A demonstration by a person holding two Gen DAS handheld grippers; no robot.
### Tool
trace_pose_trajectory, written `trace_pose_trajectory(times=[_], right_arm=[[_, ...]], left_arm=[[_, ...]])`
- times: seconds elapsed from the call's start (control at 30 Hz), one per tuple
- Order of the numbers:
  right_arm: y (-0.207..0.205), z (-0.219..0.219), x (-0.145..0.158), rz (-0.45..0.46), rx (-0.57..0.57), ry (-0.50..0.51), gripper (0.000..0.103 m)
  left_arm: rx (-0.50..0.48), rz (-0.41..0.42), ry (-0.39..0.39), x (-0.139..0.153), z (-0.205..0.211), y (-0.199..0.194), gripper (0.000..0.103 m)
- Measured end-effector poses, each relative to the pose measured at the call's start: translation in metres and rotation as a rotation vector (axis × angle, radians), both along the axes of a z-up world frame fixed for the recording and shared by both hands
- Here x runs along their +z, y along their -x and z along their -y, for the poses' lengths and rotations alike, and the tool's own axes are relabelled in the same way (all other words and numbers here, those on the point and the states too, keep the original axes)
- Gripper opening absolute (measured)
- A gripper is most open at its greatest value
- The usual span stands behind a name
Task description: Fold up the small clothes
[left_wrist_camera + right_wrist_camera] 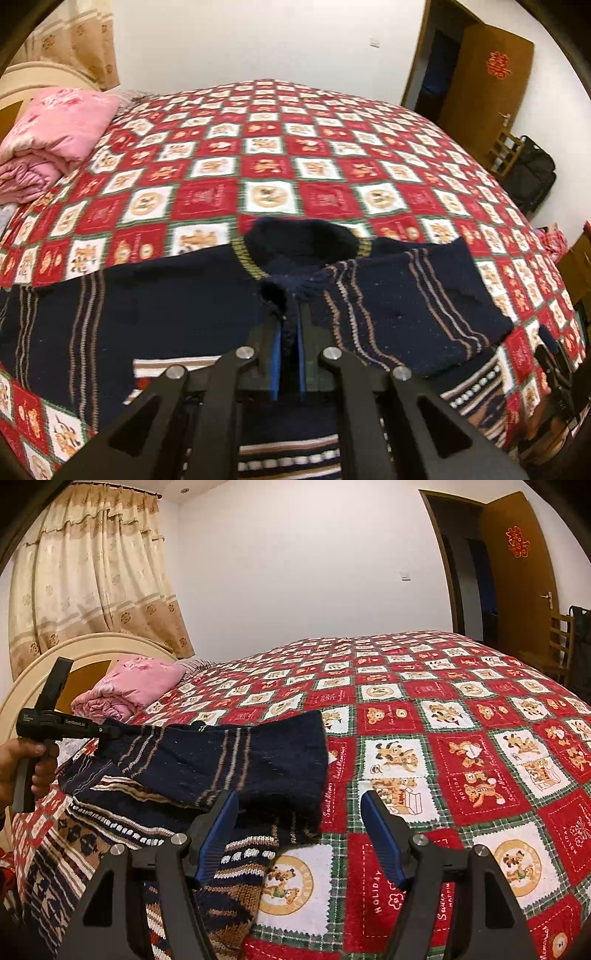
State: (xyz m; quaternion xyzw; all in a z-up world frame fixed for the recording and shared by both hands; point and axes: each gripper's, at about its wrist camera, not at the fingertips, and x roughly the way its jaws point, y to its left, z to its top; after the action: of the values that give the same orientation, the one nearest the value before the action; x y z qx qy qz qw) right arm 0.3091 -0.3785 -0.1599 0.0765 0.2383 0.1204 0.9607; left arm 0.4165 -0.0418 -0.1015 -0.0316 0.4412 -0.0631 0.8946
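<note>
The left tongs [289, 332] are clamped on a fold of the navy striped sweater [166, 314], lifting it. The right tongs [299, 805] stand wide apart with nothing between them, over the sweater's edge. The sweater lies at the near edge of the bed [461, 738], well apart from the pink quilt [136, 686] near the headboard [92, 646].

We see a navy sweater [177, 314] with tan stripes and a patterned brown hem, on a red-and-white checked bedspread [295, 155] edged green; far left, a pink quilt [55, 136].
</note>
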Motion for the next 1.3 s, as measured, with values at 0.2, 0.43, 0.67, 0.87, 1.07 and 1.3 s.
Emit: trace_pose_trajectory(times=[0.2,0.43,0.67,0.87,1.07,1.3], right_arm=[[0.000,-0.006,-0.002,-0.005,0.030,0.014,0.071],[-0.001,-0.017,-0.005,-0.021,0.073,0.032,0.071],[-0.001,-0.033,-0.003,-0.009,0.097,0.057,0.071],[-0.039,-0.065,0.014,-0.043,0.099,0.122,0.071],[-0.070,-0.084,-0.029,-0.330,0.133,0.203,0.071],[-0.042,-0.110,-0.005,-0.260,0.147,0.308,0.071]], left_arm=[[0.060,-0.039,-0.014,-0.018,-0.030,-0.009,0.007],[0.094,-0.077,-0.038,-0.048,-0.047,-0.014,0.007],[0.057,-0.089,-0.112,-0.074,-0.025,-0.012,0.008],[0.072,-0.072,-0.151,-0.076,-0.025,-0.011,0.016],[0.113,-0.055,-0.199,-0.068,-0.050,0.008,0.044],[0.156,-0.074,-0.173,-0.077,-0.090,0.038,0.045]])
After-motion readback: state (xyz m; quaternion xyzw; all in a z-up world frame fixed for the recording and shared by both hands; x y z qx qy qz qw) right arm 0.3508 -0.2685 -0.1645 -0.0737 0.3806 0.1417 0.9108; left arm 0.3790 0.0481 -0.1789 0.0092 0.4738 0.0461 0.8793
